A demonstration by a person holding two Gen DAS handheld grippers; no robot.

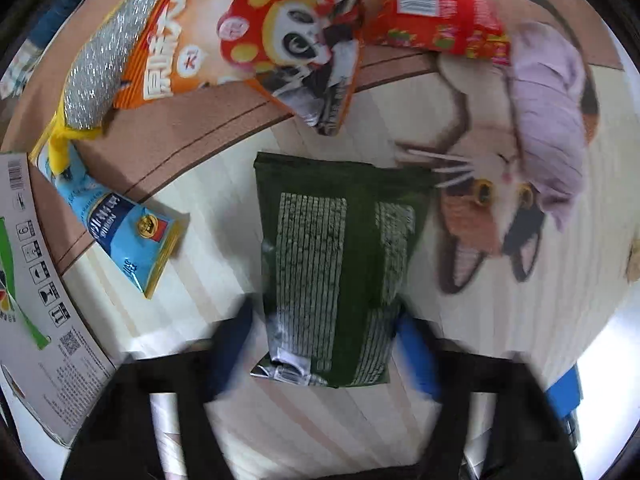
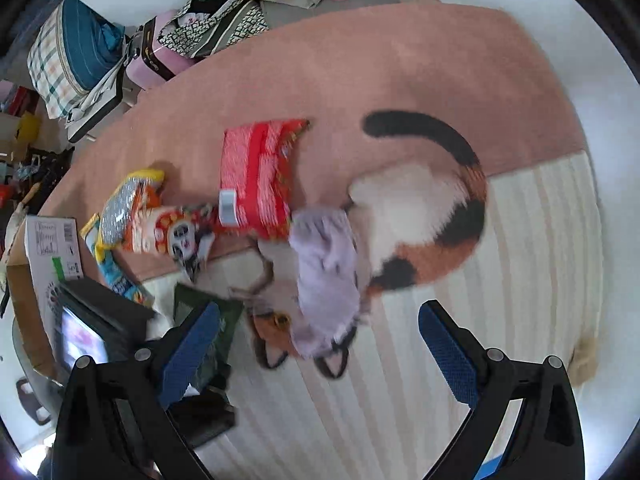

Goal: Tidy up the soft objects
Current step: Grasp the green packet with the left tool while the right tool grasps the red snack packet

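Green packet: a dark green foil snack packet (image 1: 332, 268) lay flat on the cat-print rug (image 1: 520, 300), its long axis running straight away from the left gripper (image 1: 324, 348).
Left gripper: its blue-padded fingers (image 1: 416, 356) stood on either side of the packet's near, crimped end; motion blur hid whether they pressed it, so the grip could not be told.
Right gripper: the right gripper (image 2: 320, 352) hovered wide open and empty, above a crumpled lilac cloth (image 2: 326, 280).
Nearer hand: the left, judged to be at the packet.
Around: a red snack bag (image 1: 436, 4), an orange panda-print bag (image 1: 240, 40) and a blue sachet (image 1: 124, 232) lay beyond; a cardboard box (image 1: 44, 300) sat to the left.
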